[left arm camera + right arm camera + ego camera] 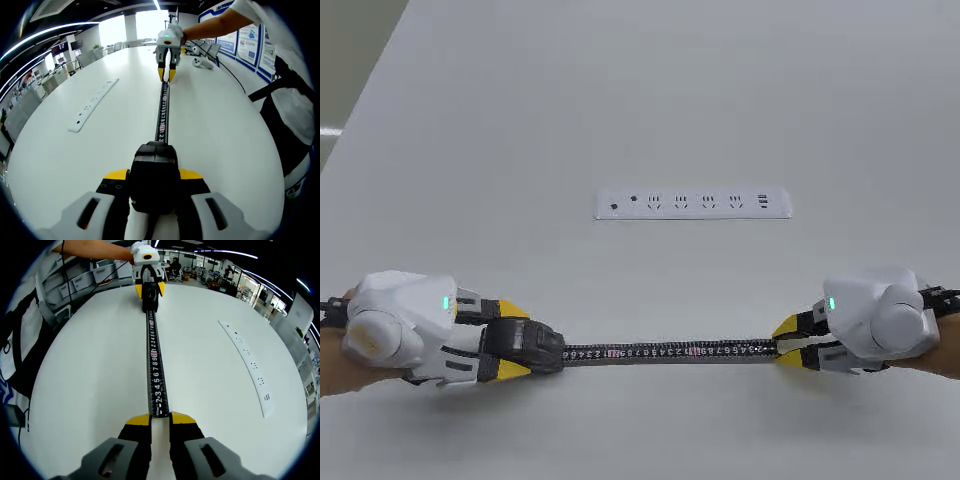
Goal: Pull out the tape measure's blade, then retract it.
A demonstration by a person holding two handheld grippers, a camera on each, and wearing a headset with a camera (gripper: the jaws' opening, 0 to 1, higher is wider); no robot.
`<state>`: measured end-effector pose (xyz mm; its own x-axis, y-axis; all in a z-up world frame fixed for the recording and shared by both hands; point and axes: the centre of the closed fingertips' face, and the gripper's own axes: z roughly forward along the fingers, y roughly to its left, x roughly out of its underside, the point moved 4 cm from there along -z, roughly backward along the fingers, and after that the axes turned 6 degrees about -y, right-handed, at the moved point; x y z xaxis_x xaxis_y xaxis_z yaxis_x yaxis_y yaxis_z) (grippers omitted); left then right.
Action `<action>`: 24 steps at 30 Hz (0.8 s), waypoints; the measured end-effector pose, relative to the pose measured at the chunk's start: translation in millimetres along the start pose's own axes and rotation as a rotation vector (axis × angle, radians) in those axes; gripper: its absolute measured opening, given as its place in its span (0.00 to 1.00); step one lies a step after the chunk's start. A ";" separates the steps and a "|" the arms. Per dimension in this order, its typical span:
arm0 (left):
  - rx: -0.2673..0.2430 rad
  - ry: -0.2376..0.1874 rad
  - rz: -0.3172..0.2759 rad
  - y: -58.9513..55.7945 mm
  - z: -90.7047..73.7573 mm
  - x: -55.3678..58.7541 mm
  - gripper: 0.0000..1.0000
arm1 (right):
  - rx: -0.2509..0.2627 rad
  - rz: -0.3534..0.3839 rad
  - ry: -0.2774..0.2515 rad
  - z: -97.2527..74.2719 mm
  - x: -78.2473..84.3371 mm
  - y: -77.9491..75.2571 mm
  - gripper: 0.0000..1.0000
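The left tool (515,340) is closed around the black tape measure (546,348). The right tool (787,342) pinches the end of its blade (670,352). The blade is stretched between them, maybe touching the white bench (620,110).

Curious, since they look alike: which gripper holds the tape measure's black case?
The left gripper; its jaws clamp the black case, while the right gripper pinches only the dark numbered blade.

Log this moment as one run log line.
left gripper: shut on tape measure case | right gripper: shut on blade | blade: pulled out, straight between grippers | retraction: not yet done
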<state>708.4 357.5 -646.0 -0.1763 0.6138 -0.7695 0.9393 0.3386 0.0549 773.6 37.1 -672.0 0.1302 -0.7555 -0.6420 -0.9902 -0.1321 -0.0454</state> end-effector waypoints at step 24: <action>0.002 0.007 0.006 -1.0 -0.3 0.6 0.32 | -0.020 0.010 0.011 5.5 -0.3 2.8 0.25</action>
<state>707.3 357.7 -646.3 -0.1729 0.6207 -0.7647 0.9410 0.3334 0.0579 770.5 40.5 -676.2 0.1213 -0.7639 -0.6339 -0.9902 -0.1373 -0.0241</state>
